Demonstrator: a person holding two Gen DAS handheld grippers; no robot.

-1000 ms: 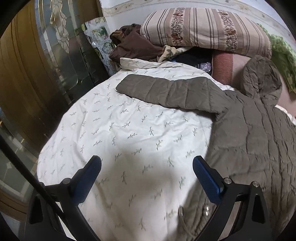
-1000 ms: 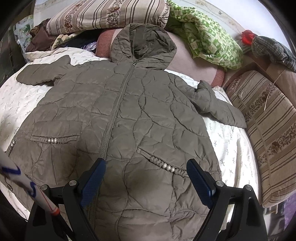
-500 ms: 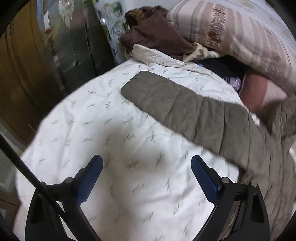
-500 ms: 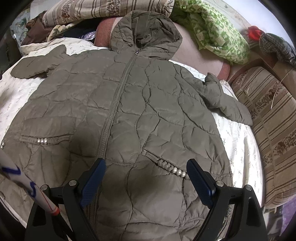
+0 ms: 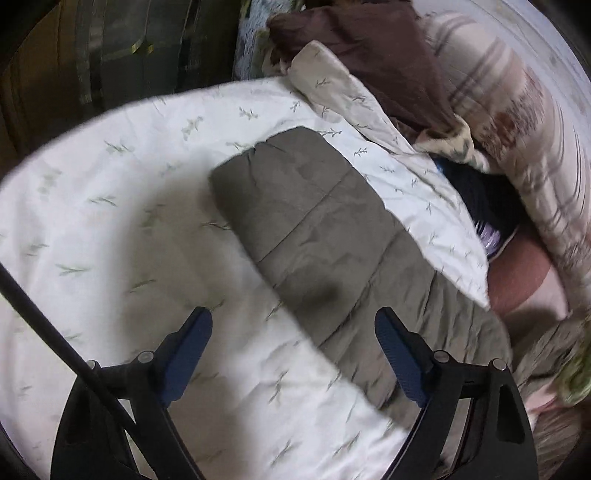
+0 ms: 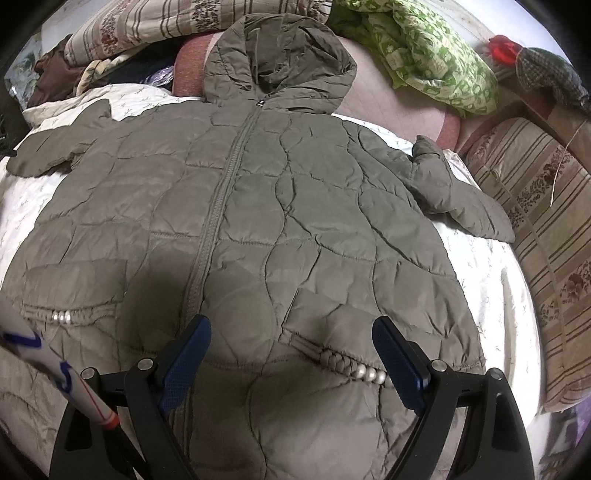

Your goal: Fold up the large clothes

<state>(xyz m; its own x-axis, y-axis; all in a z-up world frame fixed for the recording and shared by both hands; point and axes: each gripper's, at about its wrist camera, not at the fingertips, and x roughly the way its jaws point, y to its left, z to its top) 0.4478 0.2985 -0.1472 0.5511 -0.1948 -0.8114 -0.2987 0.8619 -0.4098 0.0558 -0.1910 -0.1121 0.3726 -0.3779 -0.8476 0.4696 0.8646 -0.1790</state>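
A grey-green quilted hooded jacket (image 6: 280, 206) lies face up and zipped on the white leaf-print bedspread (image 6: 495, 280), both sleeves spread out. Its left sleeve (image 5: 325, 240) fills the left wrist view, with the cuff at the far end. My left gripper (image 5: 293, 332) is open and empty, just above the sleeve, with the sleeve's near part between its blue pads. My right gripper (image 6: 291, 339) is open and empty above the jacket's lower front, near the right pocket's pearl trim (image 6: 365, 373).
Striped pillows (image 6: 177, 22), a brown cloth (image 5: 369, 62) and a green floral blanket (image 6: 436, 59) are piled at the head of the bed. A striped cushion (image 6: 546, 236) lies on the right. A dark cabinet (image 5: 110, 55) stands past the bed's left edge.
My left gripper has moved forward and down toward the left sleeve, which now looms large between the fingers. My right gripper has edged slightly forward over the jacket front.
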